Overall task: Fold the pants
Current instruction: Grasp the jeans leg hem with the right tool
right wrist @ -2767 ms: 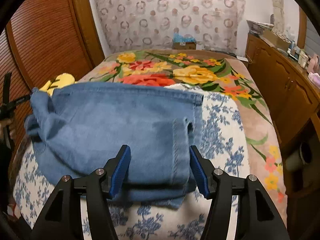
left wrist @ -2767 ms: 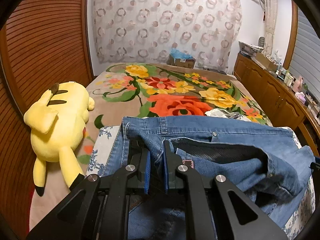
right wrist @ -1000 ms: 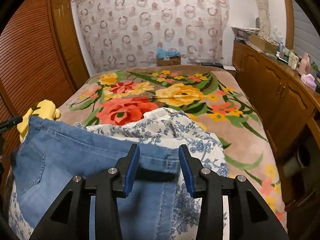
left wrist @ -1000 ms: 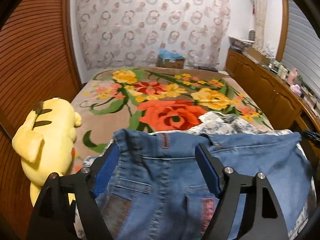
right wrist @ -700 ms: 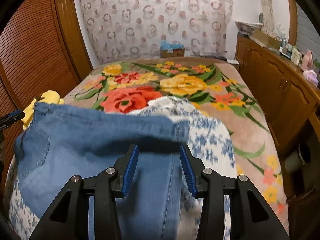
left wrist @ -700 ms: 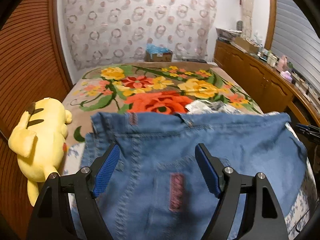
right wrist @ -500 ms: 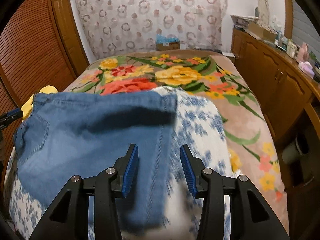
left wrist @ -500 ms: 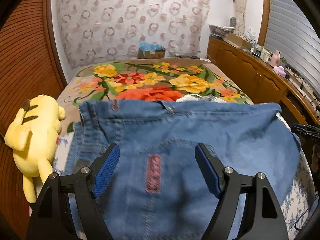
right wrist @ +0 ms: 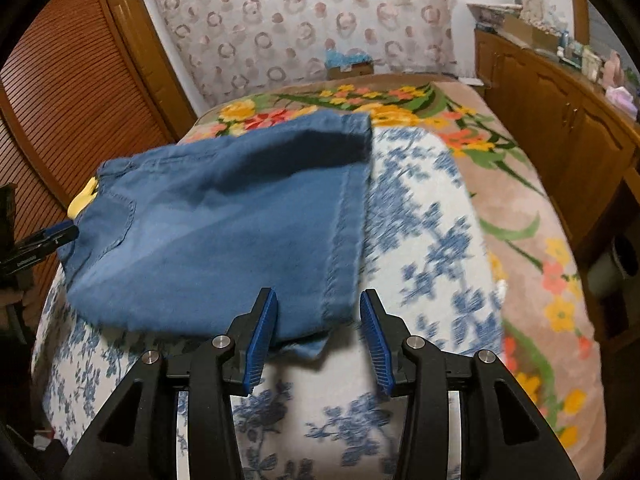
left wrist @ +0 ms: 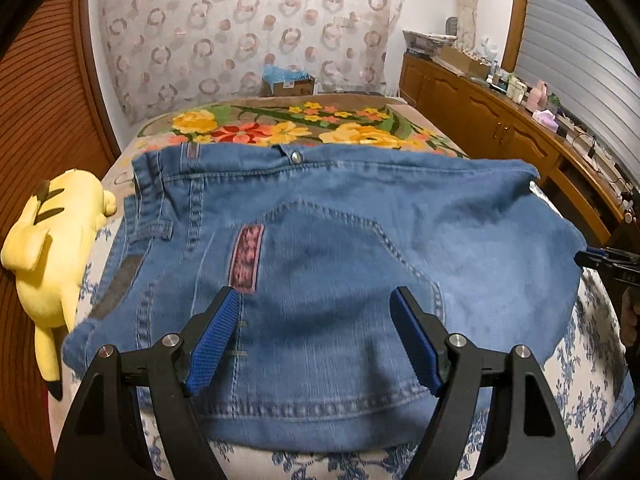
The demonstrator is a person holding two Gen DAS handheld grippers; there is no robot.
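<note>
Denim pants (left wrist: 320, 248), one folded pair, between two hand-held grippers, left (left wrist: 316, 336) and right (right wrist: 318, 332), both spread apart.

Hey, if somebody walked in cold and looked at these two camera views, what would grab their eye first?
Most likely the folded blue jeans, lying in a broad stack on the blue-and-white floral sheet right in front of both open grippers, the left gripper and the right gripper. Next, the yellow plush toy at the bed's left edge, and the bright flowered blanket beyond the jeans.
</note>
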